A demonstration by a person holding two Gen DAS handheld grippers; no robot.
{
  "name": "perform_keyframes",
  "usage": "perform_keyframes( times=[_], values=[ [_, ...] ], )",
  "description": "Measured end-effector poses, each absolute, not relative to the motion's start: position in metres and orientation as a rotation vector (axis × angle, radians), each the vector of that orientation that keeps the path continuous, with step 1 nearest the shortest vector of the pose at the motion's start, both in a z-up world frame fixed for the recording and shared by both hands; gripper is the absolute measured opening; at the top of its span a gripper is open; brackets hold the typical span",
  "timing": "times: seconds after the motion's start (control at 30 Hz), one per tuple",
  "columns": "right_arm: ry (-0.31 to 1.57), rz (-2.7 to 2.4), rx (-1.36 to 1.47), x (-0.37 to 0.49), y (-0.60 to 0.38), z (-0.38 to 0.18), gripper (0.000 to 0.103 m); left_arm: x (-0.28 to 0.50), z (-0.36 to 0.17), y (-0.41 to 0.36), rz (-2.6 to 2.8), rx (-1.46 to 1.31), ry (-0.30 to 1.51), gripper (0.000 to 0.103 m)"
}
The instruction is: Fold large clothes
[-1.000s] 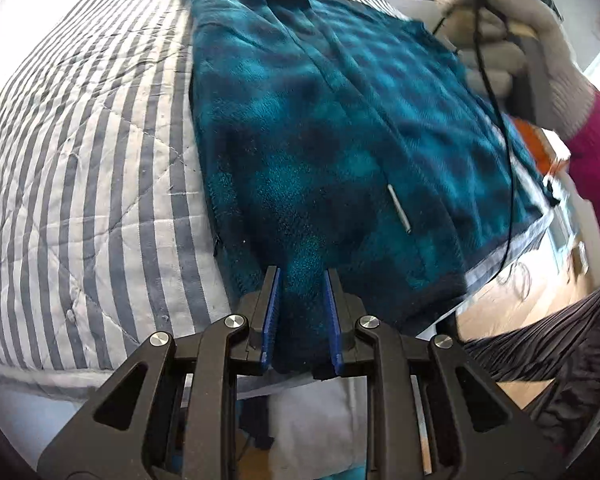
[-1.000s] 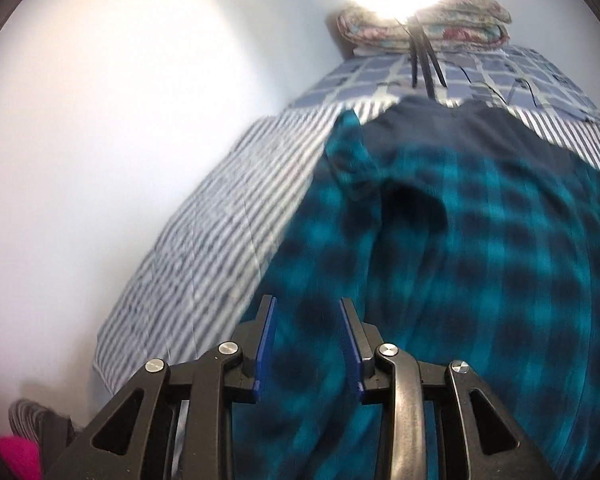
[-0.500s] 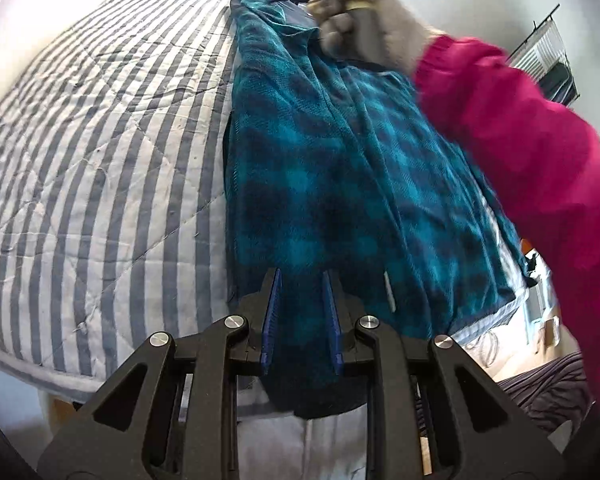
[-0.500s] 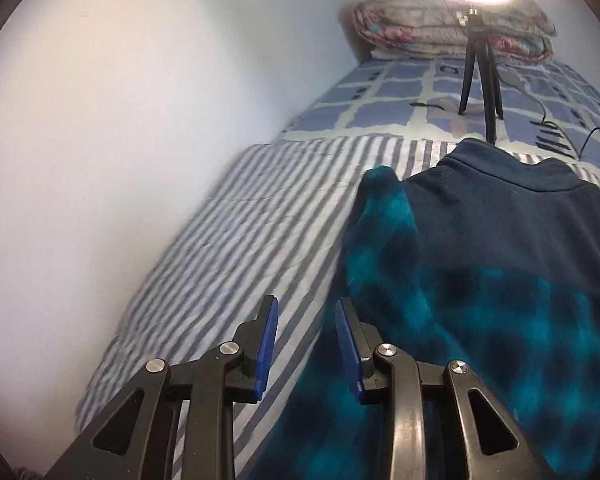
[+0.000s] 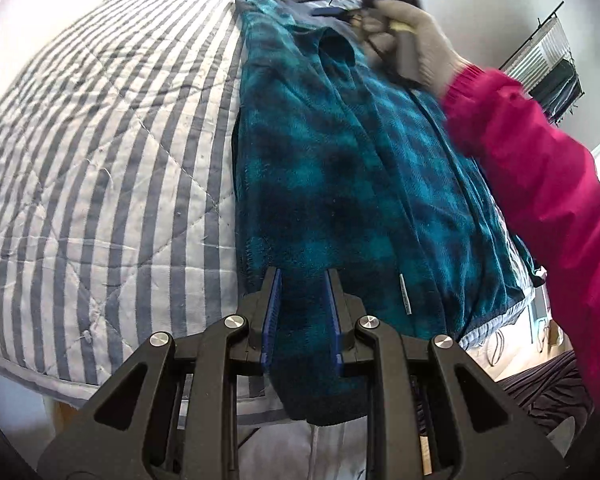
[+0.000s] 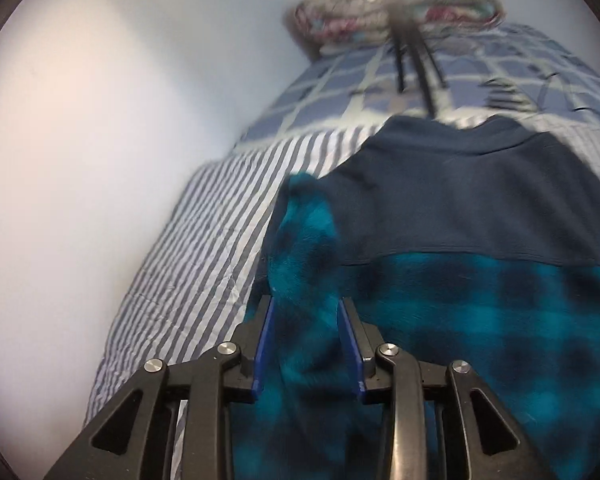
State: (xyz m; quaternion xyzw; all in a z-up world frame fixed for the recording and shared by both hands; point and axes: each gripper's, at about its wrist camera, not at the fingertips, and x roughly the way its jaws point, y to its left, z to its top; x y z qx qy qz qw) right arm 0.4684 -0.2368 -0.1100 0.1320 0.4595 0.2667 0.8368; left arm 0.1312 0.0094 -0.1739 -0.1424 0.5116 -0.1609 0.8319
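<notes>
One fleece jacket (image 5: 340, 168), one striped quilt (image 5: 100, 152), two tongs (image 5: 302, 304).

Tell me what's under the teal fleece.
The fleece lies on a striped quilt, whose stripes show beside it. Whatever lies directly beneath the fleece is covered.

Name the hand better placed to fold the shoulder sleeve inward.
Right. Its tongs straddle the fleece jacket at the shoulder fold. The left tongs are pinching the bottom hem, far from it.

Right gripper travels to the collar end

Right gripper (image 6: 305, 312) now over fleece jacket (image 5: 340, 168) shoulder fold; gloved hand (image 5: 416, 40) has crossed from hem side to far end.
</notes>
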Motion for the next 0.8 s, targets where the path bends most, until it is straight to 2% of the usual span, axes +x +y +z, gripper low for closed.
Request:
perform_keyframes(
  times=[0.2,0.27,0.37,0.43,0.53,0.63,0.73,0.8],
  values=[
    [0.95,0.557,0.185,0.428,-0.252,-0.103,0.024,0.119,-0.168,-0.008,-0.41,-0.287,1.046,0.02],
    [0.98,0.542,0.198,0.428,-0.248,-0.115,0.024,0.114,-0.167,-0.022,-0.465,-0.287,1.039,0.02],
    [1.087,0.426,0.067,0.434,-0.239,-0.146,0.022,0.112,-0.171,-0.042,-0.521,-0.271,1.051,0.02],
    [1.088,0.419,0.097,0.428,-0.247,-0.147,0.02,0.111,-0.176,-0.05,-0.526,-0.263,1.063,0.02],
    [1.064,0.435,0.163,0.411,-0.268,-0.121,0.025,0.108,-0.187,-0.059,-0.527,-0.246,1.082,0.02],
    [0.978,0.425,0.093,0.381,-0.291,-0.074,0.035,0.102,-0.197,-0.069,-0.518,-0.208,1.08,0.02],
    [0.9,0.43,0.128,0.342,-0.324,-0.032,0.042,0.091,-0.199,-0.087,-0.508,-0.046,1.037,0.02],
    [0.856,0.388,0.174,0.313,-0.354,-0.011,0.06,0.086,-0.194,-0.096,-0.493,0.043,1.021,0.02]
  ],
)
